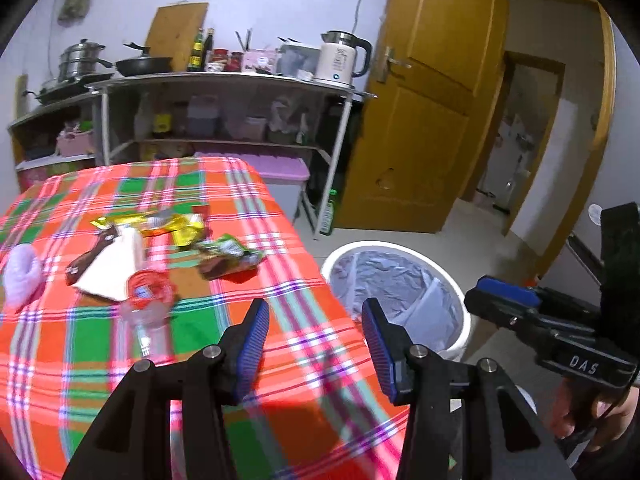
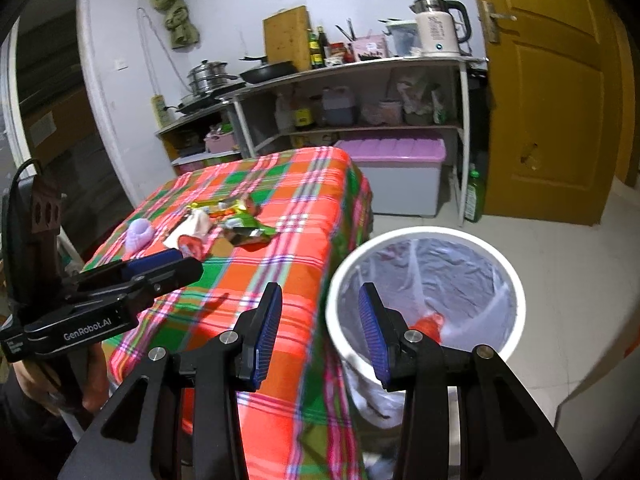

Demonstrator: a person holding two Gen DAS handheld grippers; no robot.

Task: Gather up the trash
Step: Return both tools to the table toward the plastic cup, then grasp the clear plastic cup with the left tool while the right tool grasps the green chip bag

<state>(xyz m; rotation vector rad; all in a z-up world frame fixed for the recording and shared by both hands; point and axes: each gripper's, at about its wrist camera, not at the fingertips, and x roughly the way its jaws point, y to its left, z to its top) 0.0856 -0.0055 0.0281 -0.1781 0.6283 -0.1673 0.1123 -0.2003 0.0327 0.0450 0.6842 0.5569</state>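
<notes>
Checked cloth in orange, green and pink covers the table (image 1: 248,360), with a cluttered shelf rack (image 1: 224,80) and a yellow door (image 1: 432,100) behind it.

Seen from the left wrist, the left gripper (image 1: 316,344) hangs over the table's near right edge, its blue pads standing well apart with nothing between them. Far to the left of its fingers lies a pale purple ball of fluff (image 1: 22,276). Ahead and to the left of the left finger the trash is scattered on the cloth: a white paper wedge (image 1: 110,270) with a brown wrapper (image 1: 90,256) beside it, a red and clear crumpled wrapper (image 1: 150,292) nearest the finger, gold wrappers (image 1: 176,226) further back, and a green and brown packet (image 1: 230,258) to their right. Just past the right finger, on the floor, stands a white bin (image 1: 400,248) lined with a clear bag.

From the right wrist, the right gripper (image 2: 320,328) is also parted and empty, straddling the gap between table edge and bin. Something red (image 2: 430,326) lies in the bin beyond its right finger.
</notes>
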